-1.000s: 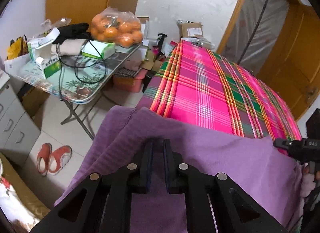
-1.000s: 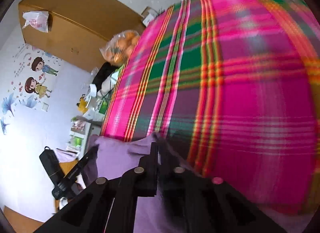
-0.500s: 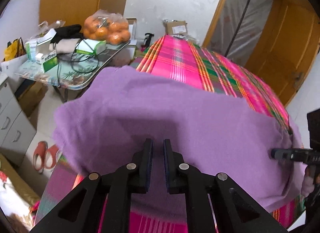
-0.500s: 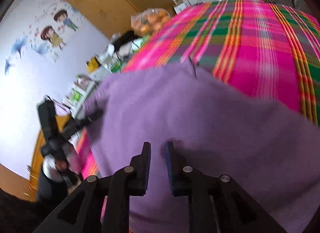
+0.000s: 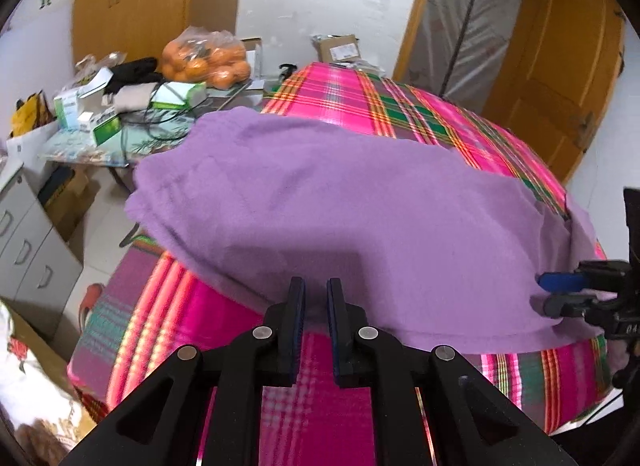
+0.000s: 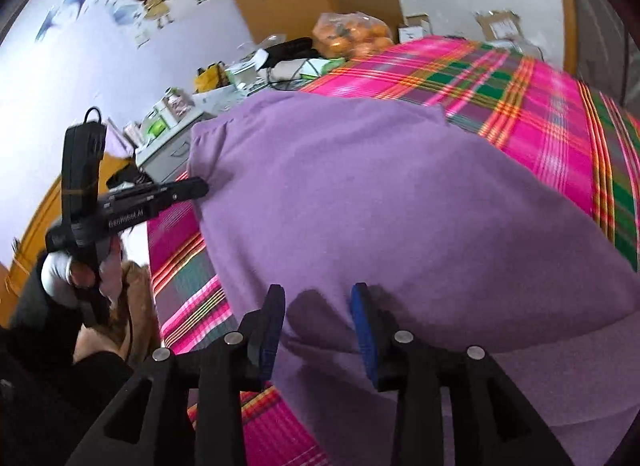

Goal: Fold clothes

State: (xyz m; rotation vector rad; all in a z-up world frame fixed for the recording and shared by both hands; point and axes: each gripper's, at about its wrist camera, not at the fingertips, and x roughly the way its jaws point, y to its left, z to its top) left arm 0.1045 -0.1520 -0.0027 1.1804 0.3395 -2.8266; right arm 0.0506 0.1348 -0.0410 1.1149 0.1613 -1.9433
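Purple cloth (image 5: pixel 360 205) lies spread across the bed (image 5: pixel 420 113), which has a bright pink checked cover, and the near edge of the cloth sits close to the near side of the bed; far to the left stands a messy surface (image 5: pixel 100 145) with boxes, wires and a bag of oranges (image 5: pixel 206 59), well apart from the cloth; next comes the left gripper (image 5: pixel 316 298), and its fingers (image 5: pixel 297 306) are almost pressed together, pinching the near edge of the cloth in the thin gap between them; over on the right is the right gripper (image 6: pixel 318 306), and its fingers (image 6: pixel 360 314) are opening just now, with the cloth edge lying loose between them and not squeezed; so it looks like the cloth has been laid flat and one side is being let go, ready for a fold; here is what could go wrong; if the left gripper pulls while the right side is free, the cloth could slide crooked or bunch up; the near edge hangs close to the side of the bed, so a small tug might drag it off toward the floor; a fold made on a wrinkled cloth would come out lumpy.
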